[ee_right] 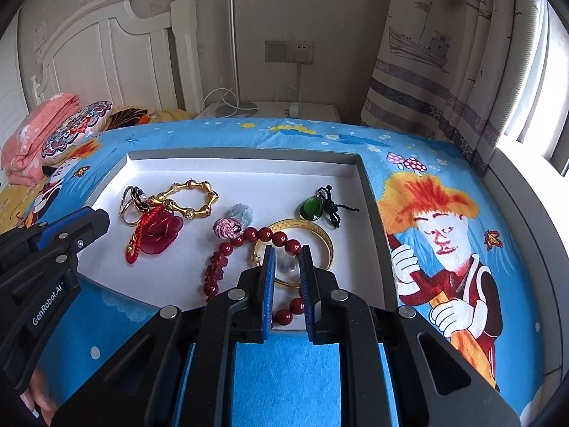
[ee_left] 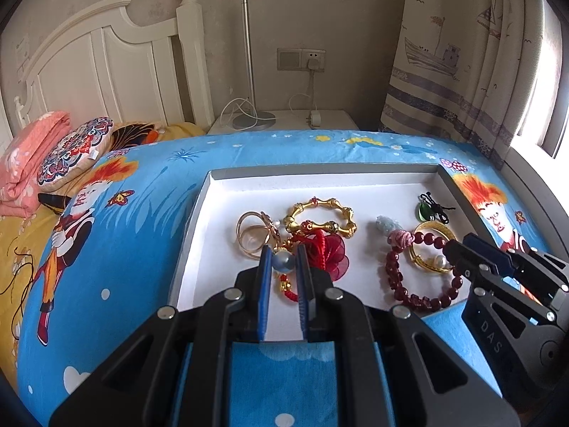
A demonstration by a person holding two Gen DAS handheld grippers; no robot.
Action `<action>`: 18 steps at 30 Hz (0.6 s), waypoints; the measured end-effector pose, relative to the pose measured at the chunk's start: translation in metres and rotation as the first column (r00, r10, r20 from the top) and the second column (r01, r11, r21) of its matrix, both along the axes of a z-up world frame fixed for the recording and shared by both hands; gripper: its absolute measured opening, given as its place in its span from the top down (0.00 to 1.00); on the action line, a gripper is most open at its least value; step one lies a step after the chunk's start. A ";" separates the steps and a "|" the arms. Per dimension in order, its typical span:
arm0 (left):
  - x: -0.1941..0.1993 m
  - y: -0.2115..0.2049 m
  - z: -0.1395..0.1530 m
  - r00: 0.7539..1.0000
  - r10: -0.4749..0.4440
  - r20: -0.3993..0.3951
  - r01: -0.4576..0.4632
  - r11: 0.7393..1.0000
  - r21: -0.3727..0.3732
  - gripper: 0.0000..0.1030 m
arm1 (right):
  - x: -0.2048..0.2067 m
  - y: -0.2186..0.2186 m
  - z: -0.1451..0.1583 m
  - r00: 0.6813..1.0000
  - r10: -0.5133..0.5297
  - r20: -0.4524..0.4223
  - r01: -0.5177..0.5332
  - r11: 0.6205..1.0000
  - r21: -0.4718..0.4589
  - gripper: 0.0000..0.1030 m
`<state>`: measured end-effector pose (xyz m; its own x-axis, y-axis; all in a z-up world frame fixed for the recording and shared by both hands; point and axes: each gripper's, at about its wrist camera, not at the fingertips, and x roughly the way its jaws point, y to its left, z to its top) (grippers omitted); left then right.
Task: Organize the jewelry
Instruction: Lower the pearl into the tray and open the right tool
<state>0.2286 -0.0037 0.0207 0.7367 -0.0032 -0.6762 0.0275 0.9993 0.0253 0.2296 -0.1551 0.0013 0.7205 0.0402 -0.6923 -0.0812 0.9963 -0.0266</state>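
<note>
A shallow white matt cardboard tray [ee_left: 199, 220] sits on a soft blue printed cloth bedspread [ee_left: 142, 185]. Inside lie a shiny gold metal bamboo-link bracelet [ee_left: 322, 219], a glossy dark-red bead bracelet [ee_right: 249, 245], a sheer red fabric flower [ee_right: 161, 233] and a polished green glassy pendant [ee_right: 311, 210].

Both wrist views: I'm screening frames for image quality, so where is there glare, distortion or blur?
Left wrist view: window blown out at right, bed edge bowed by the fisheye, tray and jewelry sharp. Right wrist view: same overexposed window, dark corner vignetting, headboard curved, the pale bead between the right tongs slightly soft.
</note>
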 end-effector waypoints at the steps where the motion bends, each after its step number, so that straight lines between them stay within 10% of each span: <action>1: 0.001 0.000 -0.001 1.000 0.001 -0.001 -0.001 1.000 0.000 0.87 | 0.001 0.000 0.000 1.000 0.000 0.001 0.000 1.000 -0.002 0.83; 10: 0.012 -0.001 -0.005 1.000 -0.011 -0.015 0.011 1.000 -0.014 0.87 | 0.003 -0.003 0.003 0.999 -0.013 0.033 0.013 1.000 0.003 0.43; 18: 0.009 -0.002 -0.004 1.000 -0.007 0.007 0.008 0.999 -0.035 0.46 | -0.002 -0.007 0.006 0.998 -0.027 0.054 0.026 0.999 0.020 0.33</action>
